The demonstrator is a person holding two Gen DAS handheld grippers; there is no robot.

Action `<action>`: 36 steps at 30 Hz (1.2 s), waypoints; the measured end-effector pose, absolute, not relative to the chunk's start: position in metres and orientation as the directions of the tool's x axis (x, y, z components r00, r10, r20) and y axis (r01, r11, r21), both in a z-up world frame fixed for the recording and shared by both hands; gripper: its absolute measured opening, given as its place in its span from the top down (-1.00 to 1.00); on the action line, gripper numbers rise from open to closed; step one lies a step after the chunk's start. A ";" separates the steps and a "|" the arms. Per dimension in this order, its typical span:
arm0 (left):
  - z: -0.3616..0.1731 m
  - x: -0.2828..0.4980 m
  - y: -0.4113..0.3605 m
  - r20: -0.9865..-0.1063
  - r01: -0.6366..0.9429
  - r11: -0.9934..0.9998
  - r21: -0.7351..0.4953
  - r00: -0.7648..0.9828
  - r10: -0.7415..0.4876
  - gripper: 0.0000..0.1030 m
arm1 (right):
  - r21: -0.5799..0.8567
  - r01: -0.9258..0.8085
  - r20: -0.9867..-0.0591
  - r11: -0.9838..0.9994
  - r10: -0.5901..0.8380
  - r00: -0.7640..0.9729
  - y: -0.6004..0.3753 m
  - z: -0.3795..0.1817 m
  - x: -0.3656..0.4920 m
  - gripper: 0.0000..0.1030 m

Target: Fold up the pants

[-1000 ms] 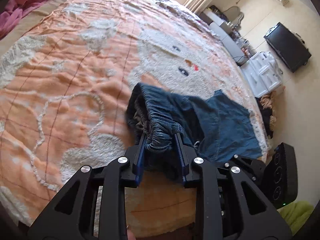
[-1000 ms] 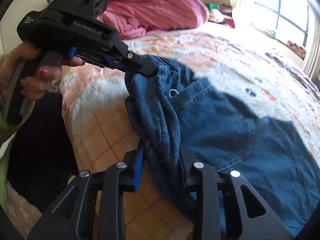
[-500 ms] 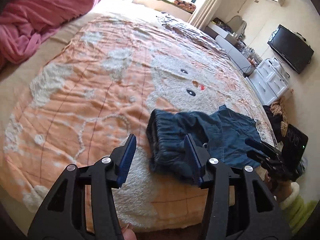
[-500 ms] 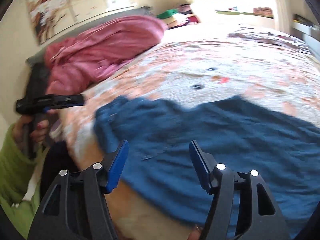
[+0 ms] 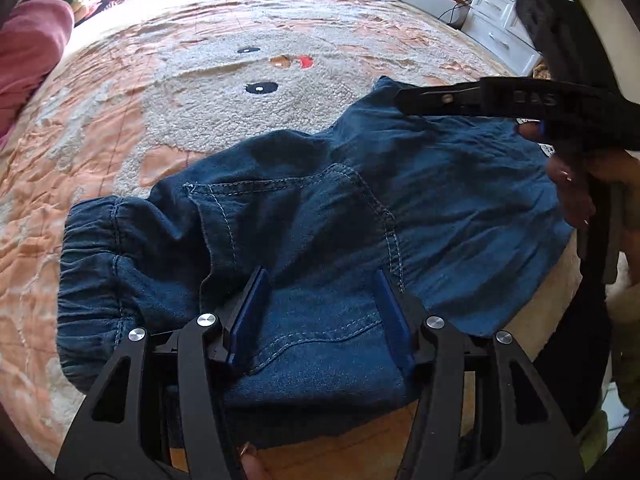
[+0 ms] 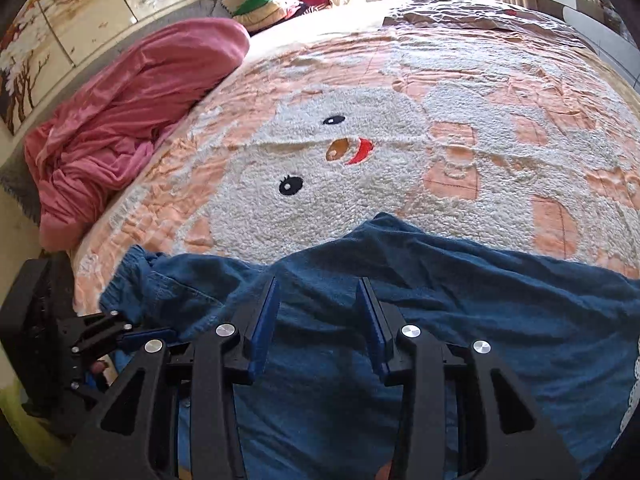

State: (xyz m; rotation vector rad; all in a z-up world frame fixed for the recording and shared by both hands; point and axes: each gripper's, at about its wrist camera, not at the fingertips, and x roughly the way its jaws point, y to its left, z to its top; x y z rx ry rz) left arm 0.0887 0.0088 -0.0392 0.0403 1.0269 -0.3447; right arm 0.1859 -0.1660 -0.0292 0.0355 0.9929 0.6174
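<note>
The pants (image 5: pixel 304 216) lie on the bedspread (image 5: pixel 120 92) in the lower half of both frames, with the waistband (image 5: pixel 92 280) at the left. A bundled blanket (image 6: pixel 132 112) lies on the bed at the upper left, behind the pants.

Your pants (image 5: pixel 312 216) are dark denim blue with paler stitching round the pocket; the bedspread (image 6: pixel 400 92) under them is peach-orange with a fluffy cream-white animal face — black eyes, a brown nose, a red mouth; the bundled blanket (image 6: pixel 132 120) at the head of the bed is pink; both your left gripper (image 5: pixel 320 312) and your right gripper (image 6: pixel 320 320) are black with blue pads and silver screw heads; the wall picture (image 6: pixel 72 28) shows brown branches on a pale ground.
</note>
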 end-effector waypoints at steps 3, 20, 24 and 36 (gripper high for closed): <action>-0.038 0.086 0.018 -0.840 0.292 0.944 -0.154 0.465 -0.281 0.09 | 0.181 -0.408 -0.821 0.895 0.366 0.438 -0.166 -0.044 0.206 0.30; -0.001 0.075 0.003 -0.784 0.340 0.922 -0.184 0.515 -0.347 -0.62 | 0.341 -0.284 -0.693 0.896 0.444 0.569 -0.245 -0.004 0.155 -0.24; 0.019 0.085 -0.018 -0.765 0.381 0.910 -0.163 0.534 -0.361 -0.82 | 0.268 -0.188 -0.691 0.945 0.325 0.646 -0.292 0.006 0.111 -0.47; 0.022 0.119 -0.113 -0.787 0.504 0.860 -0.079 0.498 -0.364 -0.82 | 0.222 0.106 -0.665 0.969 0.070 0.743 -0.407 0.004 0.021 -0.83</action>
